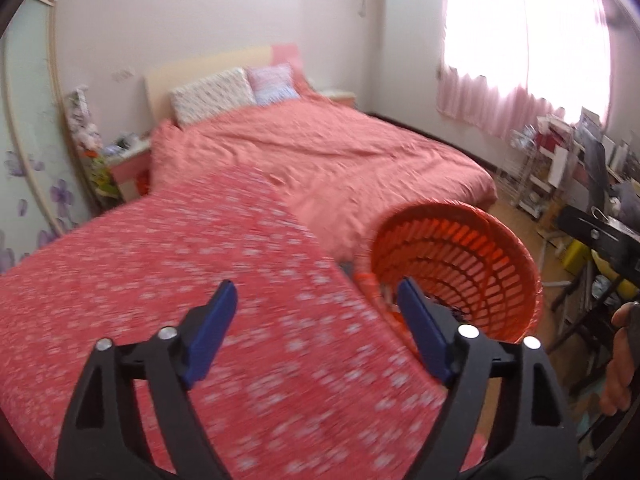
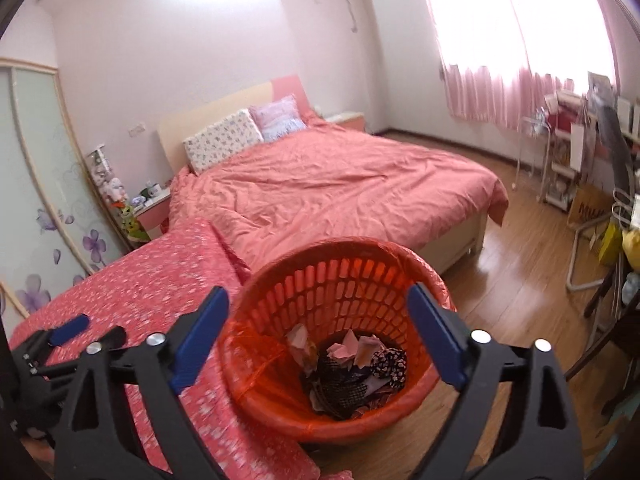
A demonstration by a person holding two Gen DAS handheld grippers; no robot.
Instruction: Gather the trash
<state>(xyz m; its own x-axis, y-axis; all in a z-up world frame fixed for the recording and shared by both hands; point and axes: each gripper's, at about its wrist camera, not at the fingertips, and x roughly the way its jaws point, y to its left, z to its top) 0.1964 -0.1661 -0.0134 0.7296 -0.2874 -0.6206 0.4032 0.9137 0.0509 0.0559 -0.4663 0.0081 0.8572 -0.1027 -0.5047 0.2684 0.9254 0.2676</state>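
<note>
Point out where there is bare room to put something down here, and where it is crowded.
Free: the plain pink bedspread between the pillows and the bed's foot, the flowered red cover left of the orange basket, and the wood floor between bed and desk. Crowded: the desk side under the curtain, the nightstand, and the basket's bottom with scraps.

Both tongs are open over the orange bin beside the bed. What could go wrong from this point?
The orange bin sits tight against the flowered bedspread, so a swing of the left tongs could knock it over and spill the paper scraps. The right tongs hang empty above the rim and may catch the loose bin liner. Motion blur in the left view suggests quick movement, which raises both chances.
</note>
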